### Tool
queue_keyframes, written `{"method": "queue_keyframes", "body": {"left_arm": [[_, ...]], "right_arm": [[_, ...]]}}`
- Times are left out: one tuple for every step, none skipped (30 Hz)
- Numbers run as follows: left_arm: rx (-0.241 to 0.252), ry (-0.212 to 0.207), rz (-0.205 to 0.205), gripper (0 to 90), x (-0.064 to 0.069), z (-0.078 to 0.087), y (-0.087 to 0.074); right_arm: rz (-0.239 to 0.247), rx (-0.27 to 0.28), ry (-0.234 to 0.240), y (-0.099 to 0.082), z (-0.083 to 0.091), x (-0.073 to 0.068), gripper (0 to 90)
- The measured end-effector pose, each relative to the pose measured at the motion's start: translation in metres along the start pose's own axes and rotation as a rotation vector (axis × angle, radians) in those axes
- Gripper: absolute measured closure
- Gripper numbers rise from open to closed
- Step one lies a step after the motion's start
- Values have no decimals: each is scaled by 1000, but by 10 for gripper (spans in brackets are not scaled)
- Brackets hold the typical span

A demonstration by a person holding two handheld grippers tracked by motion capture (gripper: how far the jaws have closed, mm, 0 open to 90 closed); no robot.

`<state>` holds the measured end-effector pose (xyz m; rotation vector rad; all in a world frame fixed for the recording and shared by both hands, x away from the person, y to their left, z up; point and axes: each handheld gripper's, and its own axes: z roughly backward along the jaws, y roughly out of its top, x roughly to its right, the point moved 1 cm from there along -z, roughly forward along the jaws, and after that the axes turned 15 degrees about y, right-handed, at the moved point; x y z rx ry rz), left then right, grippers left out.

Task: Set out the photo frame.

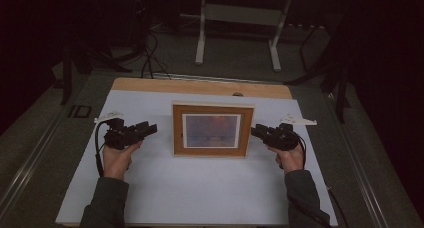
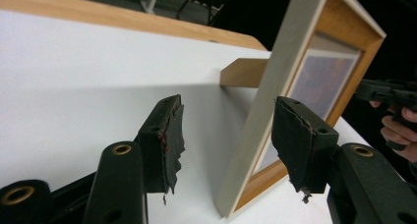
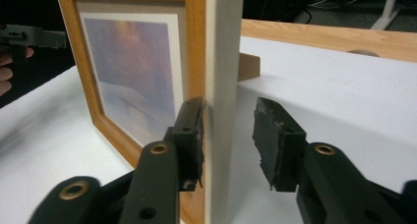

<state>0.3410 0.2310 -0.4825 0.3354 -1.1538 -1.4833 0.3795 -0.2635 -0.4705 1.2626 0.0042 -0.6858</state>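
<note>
Both forearms reach forward, the left gripper (image 1: 150, 129) and right gripper (image 1: 256, 131) pointing inward, jaws spread apart.

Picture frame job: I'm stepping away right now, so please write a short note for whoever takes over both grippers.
Left gripper: open, its jaws straddling the left edge of the picture frame, not clamped.
Right gripper: open, jaws astride the frame's right edge; one jaw looks to be touching the front, the other stands off.
The frame stands upright on the white table, propped by a wooden stand behind it.
Done: both grippers lined up on opposite edges.
Left: probably close both on the frame, then lift or move it evenly so it does not tip.
</note>
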Motion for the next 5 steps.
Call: {"method": "queue_keyframes", "body": {"left_arm": [[-3,2,6,464,-1,0,-2],[-7,-1,14,464,-2,1,-3],[-10,-2,15,464,-3,1,-4],[-10,4,11,464,-3,2,-5],[-15,11,3,463,-4,3,-6]], "right_arm": [[2,-1,0,-1,0,1,672],[2,-1,-1,-2,1,1,692],[5,-3,-2,-3,1,1,711],[8,-2,-4,-4,1,1,726],[5,-3,-5,-4,1,1,738]]}}
